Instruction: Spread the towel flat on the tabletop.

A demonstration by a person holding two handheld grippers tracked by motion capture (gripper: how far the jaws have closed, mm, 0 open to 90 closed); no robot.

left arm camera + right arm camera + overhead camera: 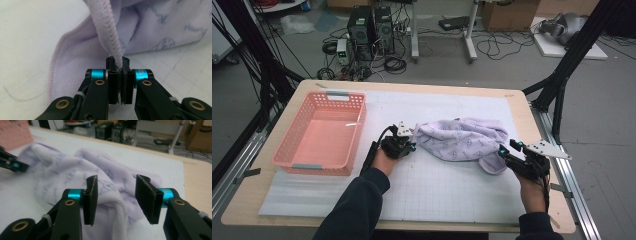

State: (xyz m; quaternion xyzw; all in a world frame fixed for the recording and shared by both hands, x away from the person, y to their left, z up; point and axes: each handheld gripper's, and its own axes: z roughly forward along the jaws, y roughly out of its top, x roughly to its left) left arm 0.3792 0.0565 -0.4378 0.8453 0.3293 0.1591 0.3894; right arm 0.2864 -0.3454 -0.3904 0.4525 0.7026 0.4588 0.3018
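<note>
A soft lilac knit garment with a faint printed pattern (462, 140) lies crumpled mid-surface on a white gridded mat (442, 190), right of an empty pink plastic lattice basket (323, 131). The left hand-held gripper (119, 68) is clamped on its ribbed stitched hem. The right hand-held gripper (117, 199) stands parted, a thick hem fold loose between the pads. Judged from here, the limp fabric could slip and bunch if only one end lifts.

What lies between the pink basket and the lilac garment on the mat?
The left gripper, shut on the lilac garment at its hem, and otherwise bare white mat beside the pink basket, seen in the high view.
</note>
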